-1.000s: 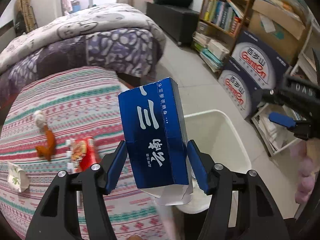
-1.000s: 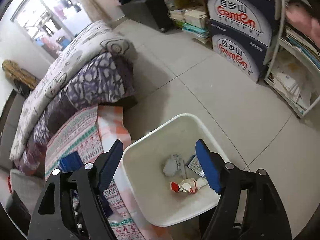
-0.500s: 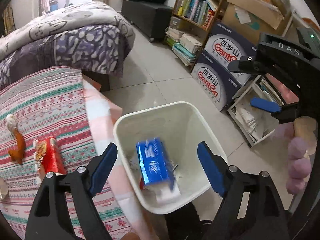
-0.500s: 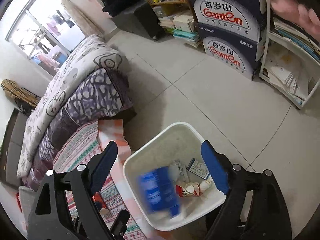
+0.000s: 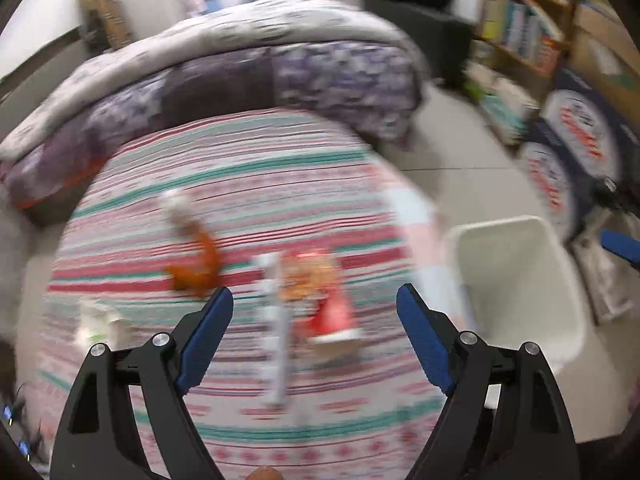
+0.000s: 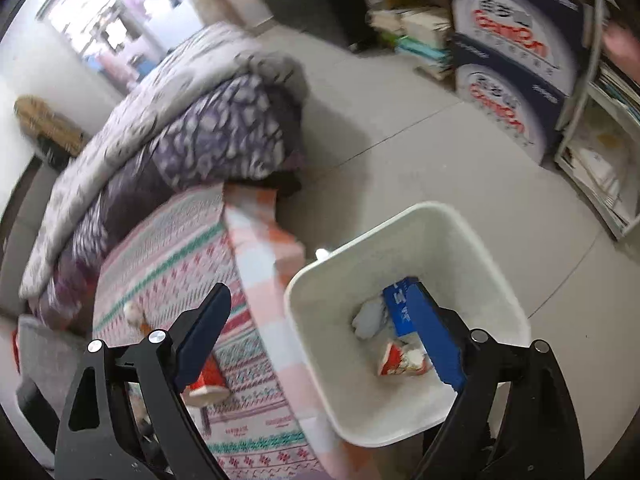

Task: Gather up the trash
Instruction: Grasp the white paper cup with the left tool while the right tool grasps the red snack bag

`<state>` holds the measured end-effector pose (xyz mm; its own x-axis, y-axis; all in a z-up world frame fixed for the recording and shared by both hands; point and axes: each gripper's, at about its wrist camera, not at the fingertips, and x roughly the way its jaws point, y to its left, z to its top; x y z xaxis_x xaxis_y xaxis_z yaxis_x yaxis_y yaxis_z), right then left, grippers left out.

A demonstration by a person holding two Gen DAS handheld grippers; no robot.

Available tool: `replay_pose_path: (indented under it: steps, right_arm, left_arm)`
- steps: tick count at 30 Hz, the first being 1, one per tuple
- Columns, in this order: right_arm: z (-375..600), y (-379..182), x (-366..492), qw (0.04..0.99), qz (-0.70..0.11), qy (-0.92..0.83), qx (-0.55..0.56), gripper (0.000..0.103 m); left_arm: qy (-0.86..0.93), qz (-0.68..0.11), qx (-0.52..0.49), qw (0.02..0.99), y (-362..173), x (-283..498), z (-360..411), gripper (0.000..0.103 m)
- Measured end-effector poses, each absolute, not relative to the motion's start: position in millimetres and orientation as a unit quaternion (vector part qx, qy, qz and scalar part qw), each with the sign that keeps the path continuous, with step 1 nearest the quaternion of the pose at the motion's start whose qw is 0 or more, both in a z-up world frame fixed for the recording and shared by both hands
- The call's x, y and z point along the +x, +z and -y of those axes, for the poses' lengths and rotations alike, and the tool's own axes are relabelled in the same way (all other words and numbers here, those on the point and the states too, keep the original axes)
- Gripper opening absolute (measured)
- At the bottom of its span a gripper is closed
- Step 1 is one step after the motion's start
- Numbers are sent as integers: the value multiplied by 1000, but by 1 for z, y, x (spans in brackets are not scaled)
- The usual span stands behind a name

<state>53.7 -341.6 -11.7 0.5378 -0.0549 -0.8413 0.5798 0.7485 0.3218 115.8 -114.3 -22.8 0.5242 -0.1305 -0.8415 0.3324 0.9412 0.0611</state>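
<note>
My left gripper (image 5: 315,334) is open and empty above the striped tablecloth (image 5: 248,184), blurred by motion. Below it lie a red snack wrapper (image 5: 326,304), a white strip (image 5: 276,332), an orange peel (image 5: 196,264) and a crumpled white wrapper (image 5: 96,320). The white trash bin (image 5: 516,280) stands to the right on the floor. My right gripper (image 6: 320,332) is open and empty above the bin (image 6: 400,432). Inside the bin lie the blue carton (image 6: 400,308), a red and white wrapper (image 6: 400,360) and white paper (image 6: 368,316). The red wrapper (image 6: 208,380) also shows on the table.
A bed with a purple and grey quilt (image 5: 248,60) stands behind the table. Bookshelves (image 5: 520,24) and stacked blue cartons (image 6: 516,60) line the right wall. A white shelf unit with papers (image 6: 600,168) stands at the far right. Grey tiled floor (image 6: 420,152) lies around the bin.
My left gripper opened and dropped the blue carton into the bin, then swung left over the table. My right gripper stayed open above the bin.
</note>
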Motion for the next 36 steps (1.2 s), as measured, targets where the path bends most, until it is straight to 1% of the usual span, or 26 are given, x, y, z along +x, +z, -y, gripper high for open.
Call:
replay_pose_path:
  steps: [2, 3, 8, 12, 13, 15, 17, 18, 21, 26, 27, 29, 31, 32, 36]
  right_arm:
    - [324, -19, 63, 824, -455, -180, 287, 87]
    - [315, -22, 68, 823, -463, -174, 280, 87]
    - [284, -34, 86, 819, -488, -153, 260, 89]
    - [265, -42, 97, 817, -504, -141, 242, 90]
    - [260, -44, 100, 816, -507, -139, 240, 89]
    - [255, -46, 103, 816, -508, -137, 239, 90]
    - [251, -46, 106, 818, -504, -137, 242, 90]
    - [248, -46, 107, 820, -500, -135, 244, 90]
    - [240, -48, 108, 824, -495, -123, 244, 90]
    - [218, -60, 111, 830, -504, -93, 222, 90]
    - [215, -63, 113, 829, -507, -88, 219, 90]
    - [210, -71, 117, 823, -517, -76, 223, 90]
    - [209, -79, 120, 813, -530, -67, 234, 90]
    - [209, -83, 122, 809, -535, -63, 237, 90]
    - [203, -94, 128, 800, -548, -55, 238, 90]
  left_arm:
    - [-98, -473, 109, 869, -25, 125, 92, 84]
    - [-74, -475, 112, 869, -27, 130, 79, 87]
    - [-19, -506, 141, 851, -38, 154, 21, 89]
    - [0, -542, 133, 830, -53, 165, -22, 90]
    - [-2, -556, 106, 824, -54, 166, -34, 90]
    - [-4, -592, -33, 806, -54, 164, -72, 90]
    - [16, -600, -159, 784, -59, 155, -105, 90]
    - [33, -598, -201, 775, -64, 151, -118, 90]
    - [64, -584, -293, 754, -80, 149, -146, 90]
    - [74, -585, -359, 723, -107, 171, -163, 90]
    - [72, -588, -359, 721, -110, 176, -162, 89]
    - [78, -598, -352, 716, -119, 187, -157, 85]
    - [87, -599, -332, 723, -121, 195, -156, 76]
    - [87, -596, -306, 738, -116, 199, -151, 73]
    - [59, -603, -224, 763, -110, 212, -130, 71]
